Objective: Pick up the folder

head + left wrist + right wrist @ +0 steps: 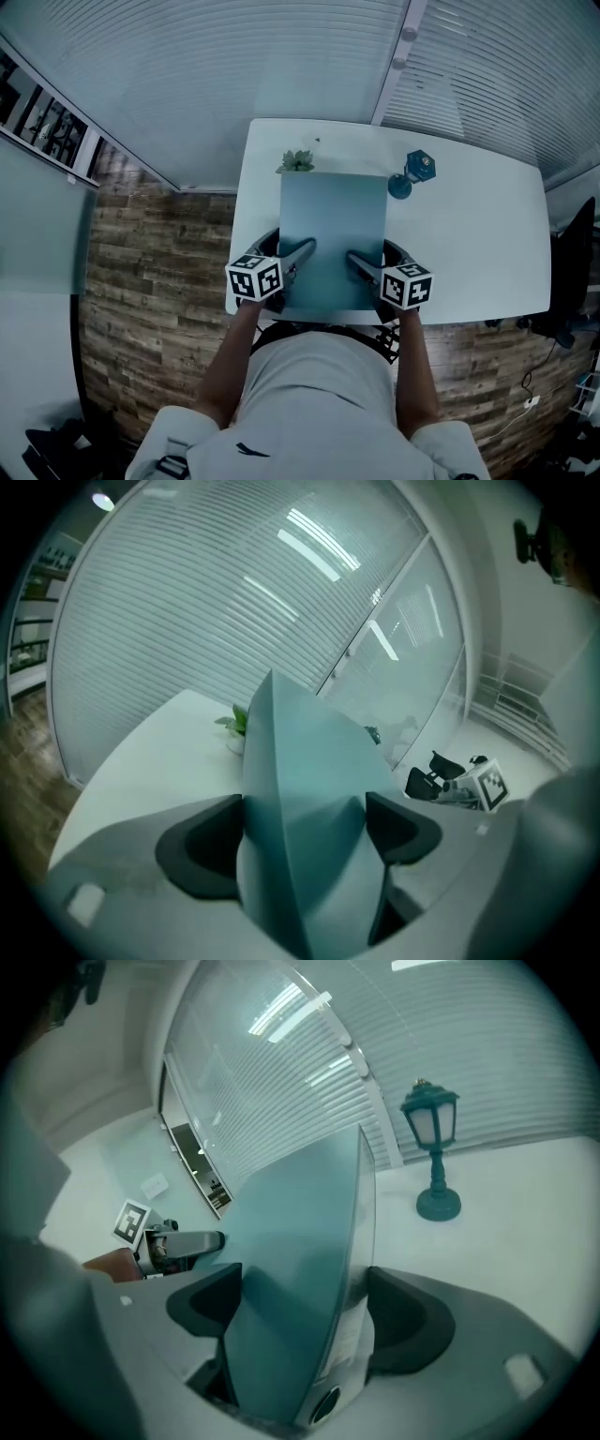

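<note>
Teal rectangular folder over the middle of the white counter, its end at the counter's near edge clamped in 2 places, by left hand-held gripper and right hand-held gripper

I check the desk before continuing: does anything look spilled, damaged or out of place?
Nothing stands out. The folder is clamped by the left gripper and right gripper, with no visible damage. The small plant and lamp stand upright on the white table; nothing is spilled.
</note>
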A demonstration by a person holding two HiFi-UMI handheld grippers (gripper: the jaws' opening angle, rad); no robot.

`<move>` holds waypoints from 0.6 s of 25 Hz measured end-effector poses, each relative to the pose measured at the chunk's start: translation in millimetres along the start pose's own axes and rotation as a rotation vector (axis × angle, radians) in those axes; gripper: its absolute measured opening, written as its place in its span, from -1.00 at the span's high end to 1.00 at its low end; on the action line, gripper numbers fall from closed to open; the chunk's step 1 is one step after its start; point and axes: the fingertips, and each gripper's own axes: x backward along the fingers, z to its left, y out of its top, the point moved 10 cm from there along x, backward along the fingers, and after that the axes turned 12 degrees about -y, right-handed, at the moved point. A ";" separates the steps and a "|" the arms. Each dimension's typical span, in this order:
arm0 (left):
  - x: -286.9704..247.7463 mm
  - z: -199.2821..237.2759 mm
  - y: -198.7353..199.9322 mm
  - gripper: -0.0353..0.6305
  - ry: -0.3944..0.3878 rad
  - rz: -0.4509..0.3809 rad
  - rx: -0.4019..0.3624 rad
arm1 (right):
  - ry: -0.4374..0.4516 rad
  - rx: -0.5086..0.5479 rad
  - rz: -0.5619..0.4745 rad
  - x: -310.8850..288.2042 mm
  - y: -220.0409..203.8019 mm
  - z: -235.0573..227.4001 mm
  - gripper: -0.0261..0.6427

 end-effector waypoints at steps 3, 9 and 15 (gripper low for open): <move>4.8 -8.7 12.9 -0.35 -0.011 -0.084 -0.127 | 0.016 0.068 -0.147 5.1 7.5 3.8 -0.31; 9.7 -21.5 35.2 -0.35 -0.073 -0.244 -0.314 | -0.017 0.231 -0.400 17.5 20.2 11.4 -0.33; 17.4 -34.4 47.0 -0.35 -0.151 -0.328 -0.418 | -0.090 0.399 -0.503 29.3 27.8 17.8 -0.33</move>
